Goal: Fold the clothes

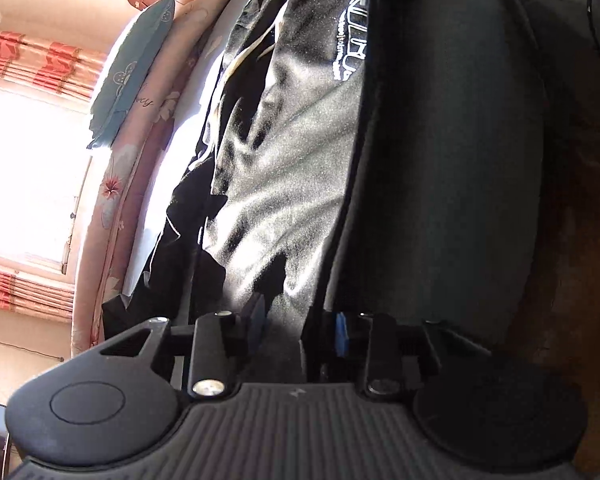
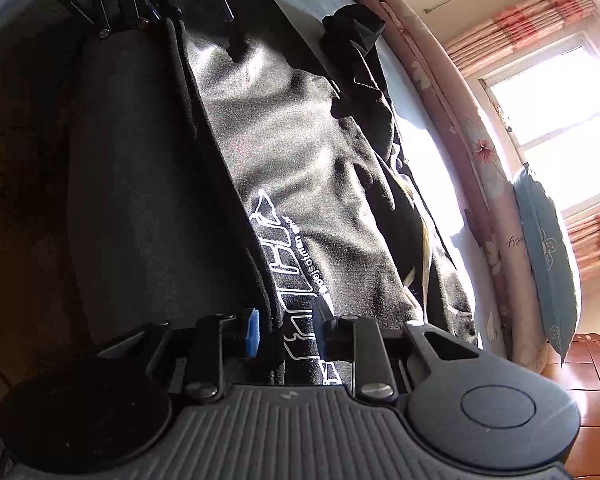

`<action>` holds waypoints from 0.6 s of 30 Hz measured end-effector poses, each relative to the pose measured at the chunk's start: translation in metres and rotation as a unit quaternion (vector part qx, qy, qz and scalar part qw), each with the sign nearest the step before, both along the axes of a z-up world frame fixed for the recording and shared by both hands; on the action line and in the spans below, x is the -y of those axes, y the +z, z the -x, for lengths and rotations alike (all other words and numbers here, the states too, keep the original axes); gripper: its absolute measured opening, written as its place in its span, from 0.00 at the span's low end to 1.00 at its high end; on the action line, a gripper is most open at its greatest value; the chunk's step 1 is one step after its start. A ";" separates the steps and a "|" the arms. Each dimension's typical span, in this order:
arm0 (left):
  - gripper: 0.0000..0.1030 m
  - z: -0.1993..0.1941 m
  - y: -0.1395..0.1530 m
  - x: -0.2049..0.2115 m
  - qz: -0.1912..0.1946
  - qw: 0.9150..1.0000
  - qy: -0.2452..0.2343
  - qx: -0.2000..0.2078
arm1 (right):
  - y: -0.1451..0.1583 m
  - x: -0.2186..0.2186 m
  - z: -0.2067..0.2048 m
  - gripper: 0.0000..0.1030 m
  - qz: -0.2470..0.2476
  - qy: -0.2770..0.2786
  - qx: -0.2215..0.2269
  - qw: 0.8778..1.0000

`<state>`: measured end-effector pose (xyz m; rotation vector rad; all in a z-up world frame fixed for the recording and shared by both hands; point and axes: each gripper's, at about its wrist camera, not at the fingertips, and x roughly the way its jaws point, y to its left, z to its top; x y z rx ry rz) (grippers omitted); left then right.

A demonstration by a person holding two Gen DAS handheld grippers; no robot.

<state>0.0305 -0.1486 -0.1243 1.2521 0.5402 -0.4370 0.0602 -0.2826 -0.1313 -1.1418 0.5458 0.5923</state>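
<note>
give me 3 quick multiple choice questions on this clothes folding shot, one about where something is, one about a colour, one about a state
1. Where is the blue pillow?
A. on the floor
B. leaning against the floral bedding by the window
C. on top of the garment

2. What colour is the lettering on the black garment?
A. white
B. red
C. yellow

3. What are the two hand-held grippers doing?
A. both open and clear of the cloth
B. only one grips cloth
C. each is closed on an end of the garment

Answers:
1. B: it stands on edge against the pink floral bedding.
2. A: the printed outlines show white on black.
3. C: the right hand-held gripper pinches the printed end, and the left hand-held gripper pinches the other, with cloth stretched between them.
</note>
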 end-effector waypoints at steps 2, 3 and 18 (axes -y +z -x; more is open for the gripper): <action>0.01 -0.002 0.006 -0.005 0.017 0.999 0.014 -0.040 | 0.005 0.001 0.003 0.06 -0.004 0.008 -0.022 1.000; 0.01 0.000 0.008 -0.006 0.015 0.999 0.007 -0.051 | 0.009 0.002 0.005 0.06 -0.004 0.011 -0.034 0.999; 0.29 -0.009 0.059 -0.036 0.098 0.983 0.003 -0.153 | 0.068 0.065 -0.012 0.31 -0.204 -0.142 -0.118 0.961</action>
